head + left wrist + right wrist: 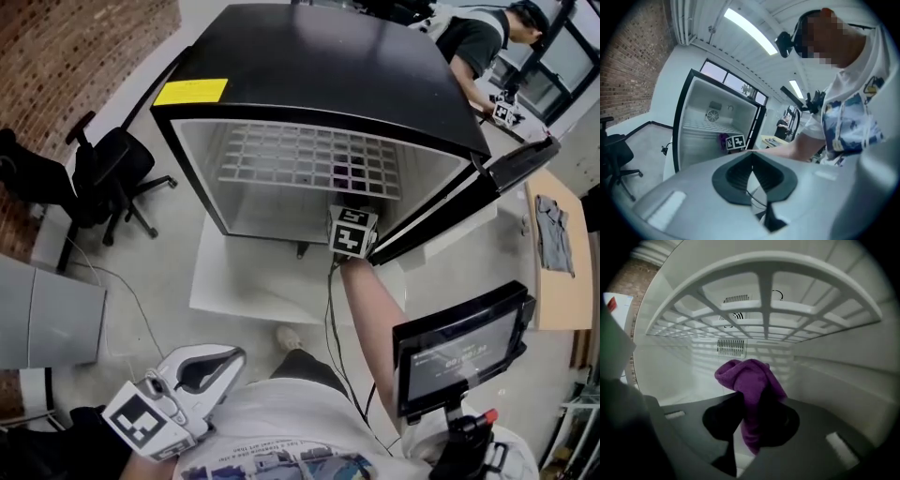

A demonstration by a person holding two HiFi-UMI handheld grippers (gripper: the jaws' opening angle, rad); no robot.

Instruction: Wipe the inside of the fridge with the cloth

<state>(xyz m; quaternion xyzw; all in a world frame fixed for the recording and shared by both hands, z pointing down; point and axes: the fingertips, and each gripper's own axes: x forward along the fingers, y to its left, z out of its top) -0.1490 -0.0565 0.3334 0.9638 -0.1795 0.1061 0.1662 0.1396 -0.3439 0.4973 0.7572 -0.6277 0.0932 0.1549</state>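
A small black fridge [319,66] stands open on the floor, its white inside [272,202] facing me. My right gripper [352,231] reaches into its lower right part, below the white wire shelf [309,159]. In the right gripper view it [752,420] is shut on a purple cloth [752,385], which bunches up above the jaws in front of the back wall vent [731,347]. My left gripper [202,370] hangs low by my body, outside the fridge, jaws together and holding nothing. From the left gripper view the fridge [717,131] is seen across the room.
The fridge door [469,202] hangs open to the right. A black office chair [112,178] stands at the left by a brick wall. A monitor [459,347] is near my right side. Another person [478,37] works at a table behind the fridge.
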